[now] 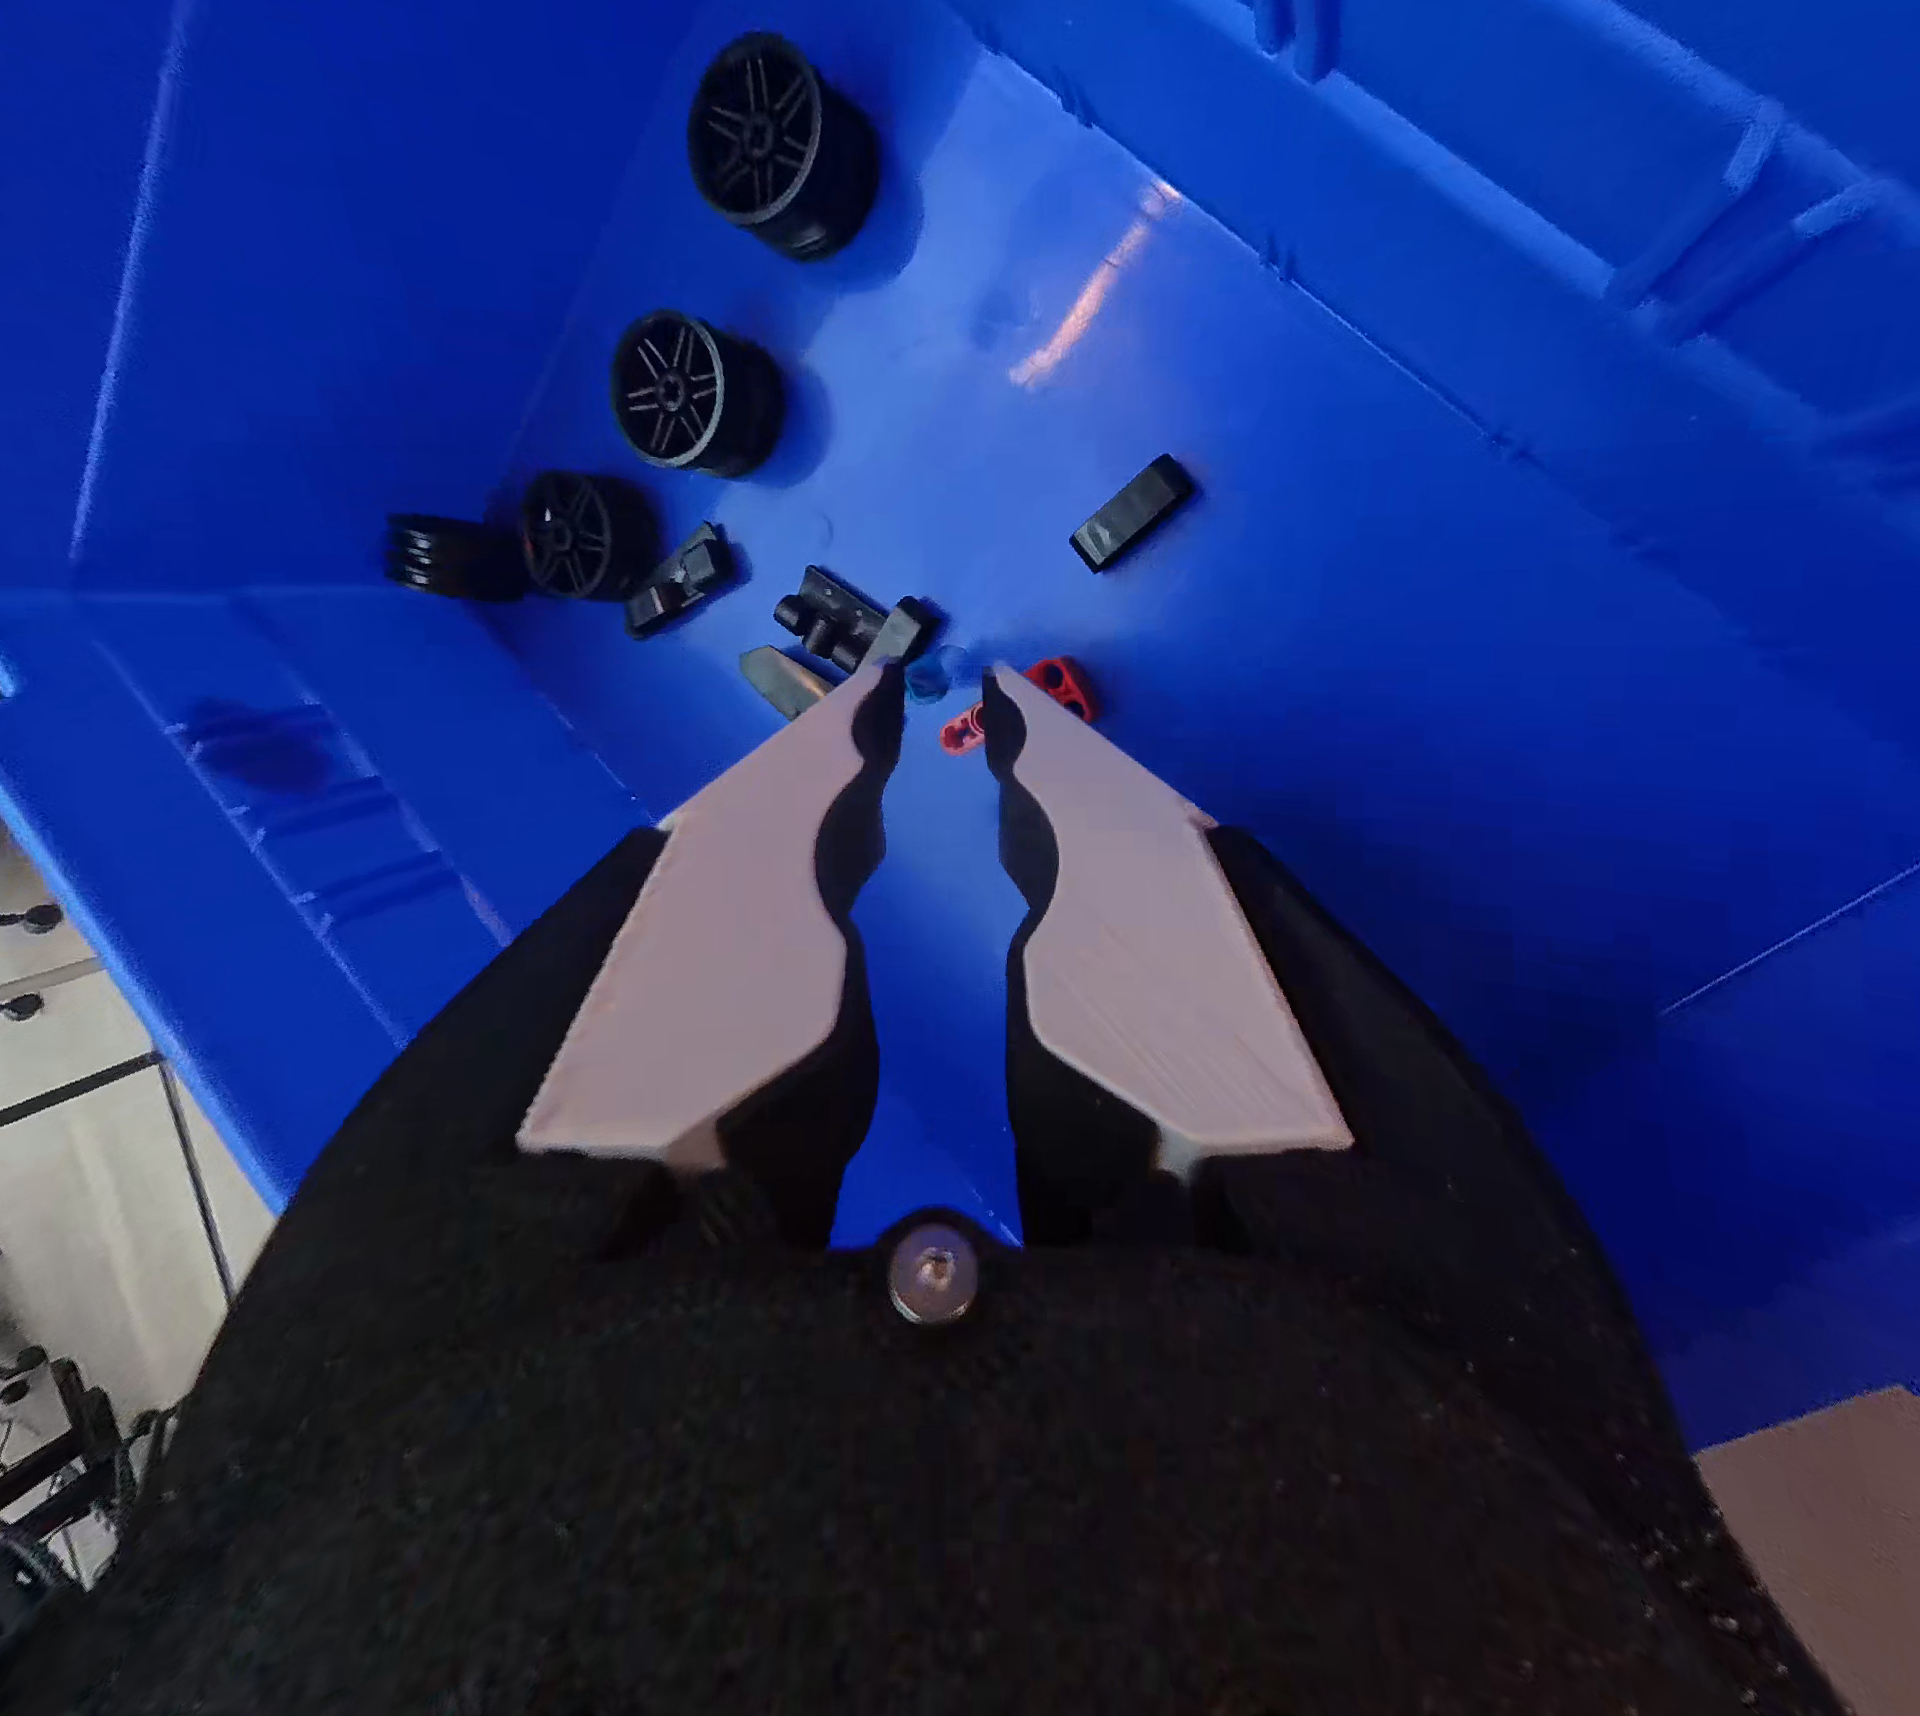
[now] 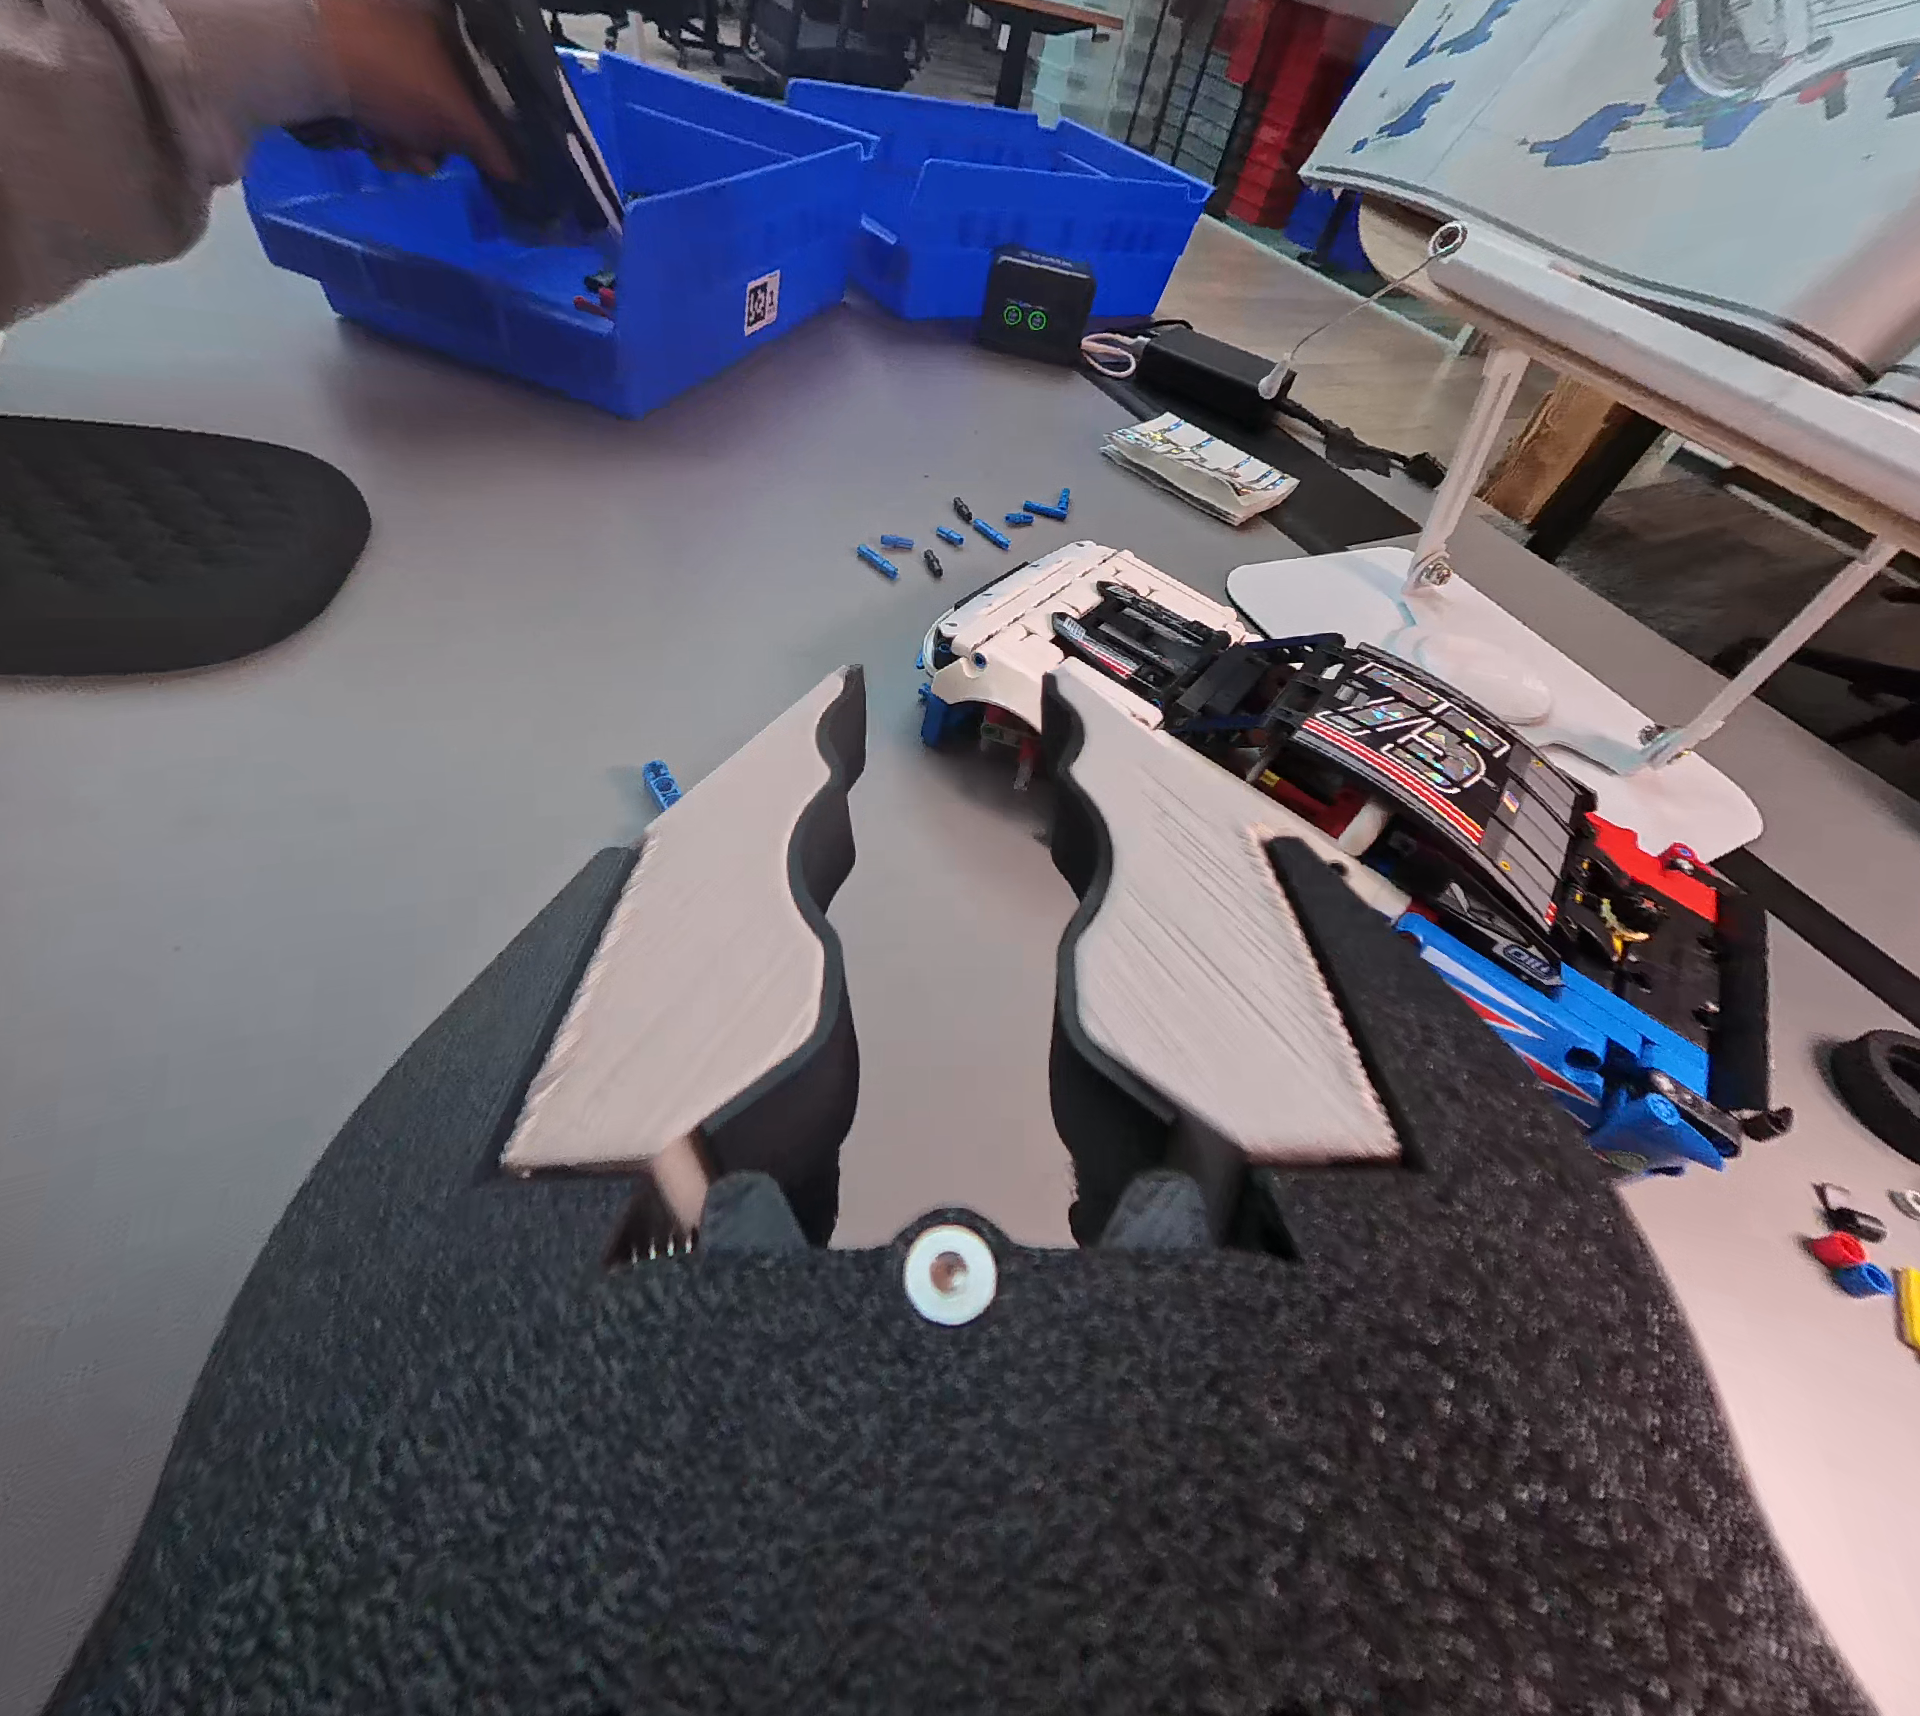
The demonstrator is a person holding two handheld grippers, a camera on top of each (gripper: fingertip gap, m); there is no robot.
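Left gripper (image 1: 940, 679) jaws parted inside blue bin (image 1: 1351, 440), tips straddling small blue piece (image 1: 928, 677); right gripper (image 2: 951, 700) parted, empty, beside model car (image 2: 1351, 793).

The left wrist view looks steeply down from close range into the blue bin (image 1: 1351, 316), whereas the right wrist view looks forward, low over the counter (image 2: 468, 731), toward that same blue bin (image 2: 665, 284) farther off, the only part of the scene both views share.
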